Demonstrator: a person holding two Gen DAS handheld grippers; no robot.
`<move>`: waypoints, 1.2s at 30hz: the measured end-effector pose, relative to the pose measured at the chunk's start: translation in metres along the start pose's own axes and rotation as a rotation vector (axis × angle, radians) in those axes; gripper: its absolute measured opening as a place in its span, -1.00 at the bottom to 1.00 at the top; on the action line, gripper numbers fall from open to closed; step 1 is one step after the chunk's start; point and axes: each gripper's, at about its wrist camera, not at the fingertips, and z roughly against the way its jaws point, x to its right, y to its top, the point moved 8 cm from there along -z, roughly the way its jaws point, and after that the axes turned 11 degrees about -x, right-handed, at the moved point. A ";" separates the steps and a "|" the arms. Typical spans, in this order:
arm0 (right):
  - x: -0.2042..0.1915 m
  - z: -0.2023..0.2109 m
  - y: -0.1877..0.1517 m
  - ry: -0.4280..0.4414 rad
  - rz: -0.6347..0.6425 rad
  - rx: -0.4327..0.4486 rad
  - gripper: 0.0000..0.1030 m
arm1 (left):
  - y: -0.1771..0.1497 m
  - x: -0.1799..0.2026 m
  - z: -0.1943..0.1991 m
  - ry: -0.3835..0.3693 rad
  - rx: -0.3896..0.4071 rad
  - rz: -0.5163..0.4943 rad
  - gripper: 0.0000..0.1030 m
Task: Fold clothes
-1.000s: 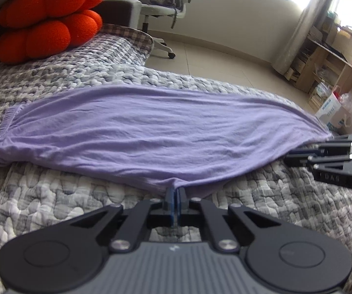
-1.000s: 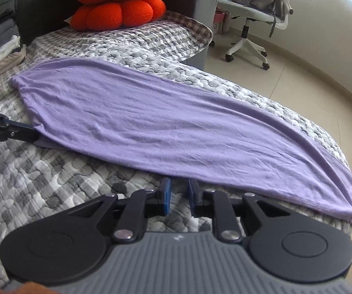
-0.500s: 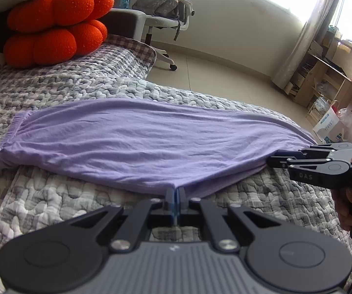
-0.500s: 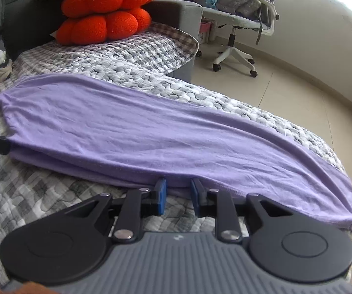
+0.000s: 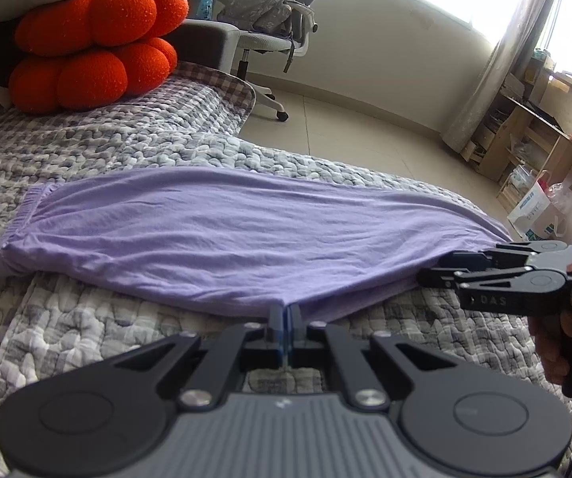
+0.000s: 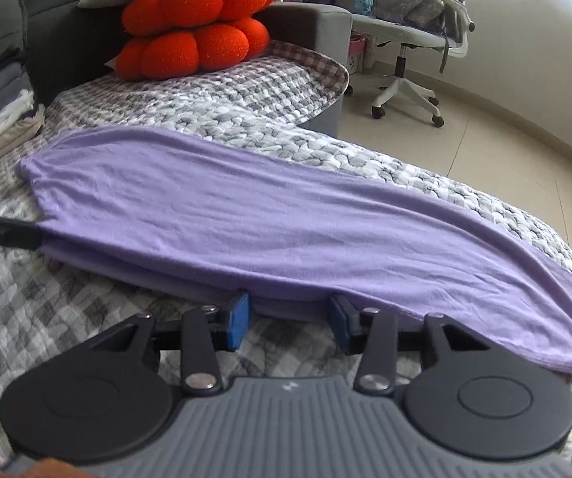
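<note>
While the left tool (image 5: 286,312) pinches the purple garment's (image 5: 222,239) near edge to anchor the fold, the right tool (image 6: 289,318) is spreading, letting go.

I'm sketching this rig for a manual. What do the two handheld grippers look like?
Both match: a ribbed grey body with two round black discs, black linkage arms with silver pivot screws, and blue pads on the fingers. That goes for the left gripper and the right gripper. In the left wrist view the right one, seen side-on, bears pale lettering reading "DAS", and a black cable hangs beside its handle.
</note>
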 end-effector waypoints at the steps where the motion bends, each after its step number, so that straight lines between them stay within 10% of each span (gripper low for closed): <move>1: -0.001 0.000 0.001 0.005 0.007 0.008 -0.09 | 0.000 0.000 0.000 0.000 0.002 0.001 -0.97; 23: 0.005 0.003 -0.009 0.077 0.088 -0.036 -0.05 | 0.003 0.000 0.007 0.001 0.029 -0.009 -0.97; 36: 0.014 0.002 -0.014 -0.022 0.201 0.027 0.20 | 0.004 -0.001 0.010 -0.001 0.051 -0.005 -0.97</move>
